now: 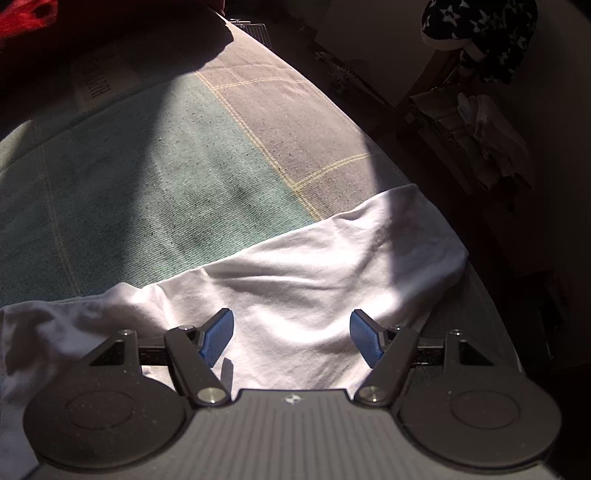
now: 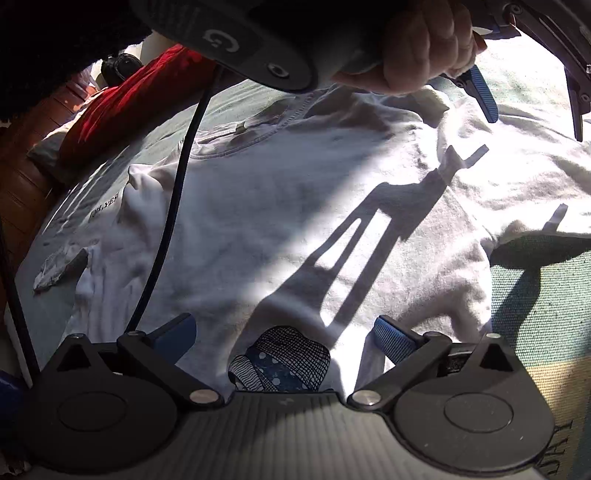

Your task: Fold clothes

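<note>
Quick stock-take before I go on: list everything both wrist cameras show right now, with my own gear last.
T-shirt: one, white, spread flat on the blanket, dark printed graphic near its lower edge.
Blanket: one, green and grey-brown with pale yellow lines, covering the surface.
Red fabric: one, red, past the shirt's collar.
Star-print cloth: one, dark with white stars, far background.
Cable: one, black, hanging across the shirt.
Hand: one, gripping the left tool.
Left gripper: blue pads, open over the shirt.
Right gripper: blue pads, open over the graphic.
</note>
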`<state>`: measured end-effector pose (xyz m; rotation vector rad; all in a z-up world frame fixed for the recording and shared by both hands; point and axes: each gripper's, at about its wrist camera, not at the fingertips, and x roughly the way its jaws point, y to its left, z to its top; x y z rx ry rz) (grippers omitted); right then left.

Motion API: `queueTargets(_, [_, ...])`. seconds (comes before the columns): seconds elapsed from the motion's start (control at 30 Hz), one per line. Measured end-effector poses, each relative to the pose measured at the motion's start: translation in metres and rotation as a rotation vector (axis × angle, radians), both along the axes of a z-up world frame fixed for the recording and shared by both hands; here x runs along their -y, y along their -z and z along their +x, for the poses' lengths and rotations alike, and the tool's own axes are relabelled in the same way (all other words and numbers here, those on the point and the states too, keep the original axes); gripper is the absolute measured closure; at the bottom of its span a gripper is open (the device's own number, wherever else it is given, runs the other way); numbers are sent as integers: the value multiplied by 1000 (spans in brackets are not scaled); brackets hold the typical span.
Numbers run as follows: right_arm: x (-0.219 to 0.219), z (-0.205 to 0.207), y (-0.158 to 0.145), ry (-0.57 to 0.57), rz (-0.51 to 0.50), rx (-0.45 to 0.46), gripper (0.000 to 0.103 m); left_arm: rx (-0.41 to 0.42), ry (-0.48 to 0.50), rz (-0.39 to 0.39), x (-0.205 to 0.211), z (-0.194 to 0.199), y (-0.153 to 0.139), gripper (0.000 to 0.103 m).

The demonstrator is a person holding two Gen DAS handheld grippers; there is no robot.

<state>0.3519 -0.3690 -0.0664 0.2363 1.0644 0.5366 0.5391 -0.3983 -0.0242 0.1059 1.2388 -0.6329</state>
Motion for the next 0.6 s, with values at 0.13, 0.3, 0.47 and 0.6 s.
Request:
queueTargets(0.13, [0, 0, 0, -20, -6, 6, 0, -10, -33, 33, -9, 1, 5, 34])
queueTargets(0.3, [1, -3, 0, -33, -5, 21, 0, -12, -39, 59, -1, 11, 21, 34])
queueTargets(0.47, [7, 0, 1, -6, 39, 0, 0, 17, -27, 40, 9, 16, 14, 34])
queueTargets(0.6, [8, 4, 0, 9, 50, -20, 0, 29, -2, 54, 6, 13, 5, 34])
